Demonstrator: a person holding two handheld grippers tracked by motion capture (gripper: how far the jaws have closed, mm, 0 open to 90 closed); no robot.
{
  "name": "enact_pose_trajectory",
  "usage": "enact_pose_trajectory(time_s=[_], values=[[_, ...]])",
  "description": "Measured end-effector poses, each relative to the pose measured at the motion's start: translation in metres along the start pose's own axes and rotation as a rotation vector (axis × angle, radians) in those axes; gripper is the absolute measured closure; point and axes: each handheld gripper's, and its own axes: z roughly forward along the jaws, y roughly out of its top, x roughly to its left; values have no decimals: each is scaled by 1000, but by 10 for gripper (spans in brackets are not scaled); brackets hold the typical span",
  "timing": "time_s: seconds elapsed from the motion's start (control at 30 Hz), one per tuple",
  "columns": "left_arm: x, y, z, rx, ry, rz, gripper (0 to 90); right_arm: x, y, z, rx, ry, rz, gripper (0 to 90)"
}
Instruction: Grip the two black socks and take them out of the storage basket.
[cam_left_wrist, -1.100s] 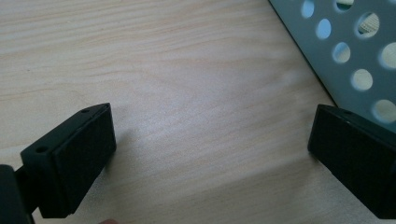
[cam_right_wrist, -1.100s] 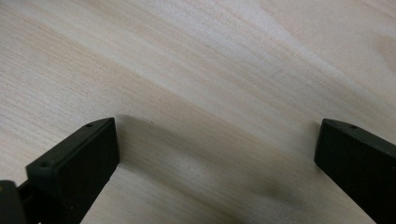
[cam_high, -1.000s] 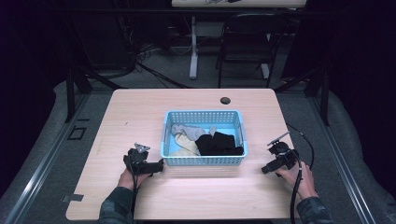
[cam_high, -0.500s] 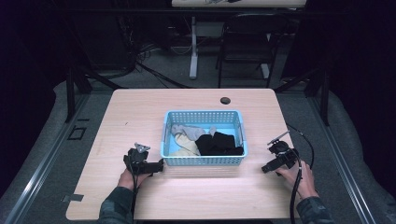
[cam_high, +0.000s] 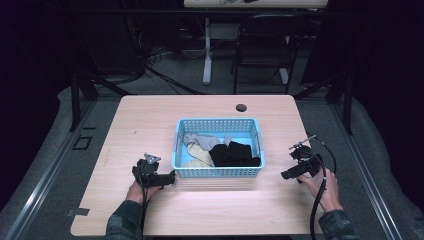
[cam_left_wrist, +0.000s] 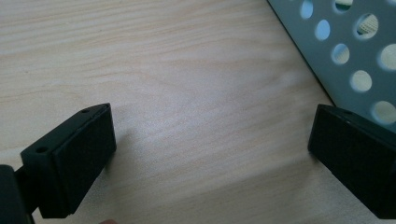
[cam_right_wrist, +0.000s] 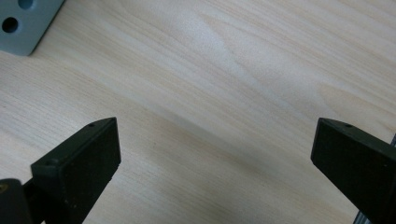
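1. A light blue perforated basket sits near the middle of the pale wooden counter, a little toward the person's side.
2. Inside the basket lies a heap of cloth pieces: a black one on the right half, a grey one toward the far left, and a cream one at the near left corner. They overlap, and how many pieces there are cannot be told.
3. The left hand-held gripper rests on the counter just beside the basket's near left corner, pointing toward it. In the left gripper view its jaws stand wide apart with bare wood between them, and the basket's holed wall fills the upper right corner, close by the right jaw.
4. The right hand-held gripper lies on the counter to the right of the basket, apart from it, its tip aimed toward the basket's near right corner. In the right gripper view the jaws are likewise spread wide and empty, and a corner of the basket shows at the upper left, well off from the jaws.
5. A black cable trails from the right hand-held gripper back along the person's right hand; the left hand grips the other tool from behind.
6. A small dark round hole or cap sits near the counter's far edge, well apart from the basket.
7. Beyond the counter stand a dark chair and the white leg of another table, with cables on the floor.
8. Nothing lies between either hand-held gripper and the basket.
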Motion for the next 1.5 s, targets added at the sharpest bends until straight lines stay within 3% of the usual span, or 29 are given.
enact_pose_trajectory(time_s=[0.03, 0.1, 0.3, 0.37, 0.53, 0.73, 0.87, 1.1, 1.13, 1.5], values=[[0, 0, 0, 0, 0, 1, 7, 1, -1, 0, -29, -1, 21, 10], [0, 0, 0, 0, 0, 0, 7, 0, 1, -3, -15, 4, 4, 10], [0, 0, 0, 0, 0, 0, 8, 2, 5, -12, -43, 12, 2, 10], [0, 0, 0, 0, 0, 2, 8, 6, 8, -16, -59, 35, 0, 10], [0, 0, 0, 0, 0, 0, 8, 10, 14, -25, -60, 31, -36, 10], [0, 0, 0, 1, 0, 0, 7, 12, 26, -51, -131, 36, -41, 11], [0, 0, 0, 1, 0, 1, 7, 14, 33, -56, -142, 55, -47, 11], [0, 0, 0, 0, 0, -1, 7, 21, 46, -67, -154, 43, -82, 13], [0, 0, 0, 1, 0, -1, 7, 22, 49, -71, -179, 55, -80, 13], [0, 0, 0, 0, 0, -2, 6, 31, 68, -84, -211, 61, -114, 15]])
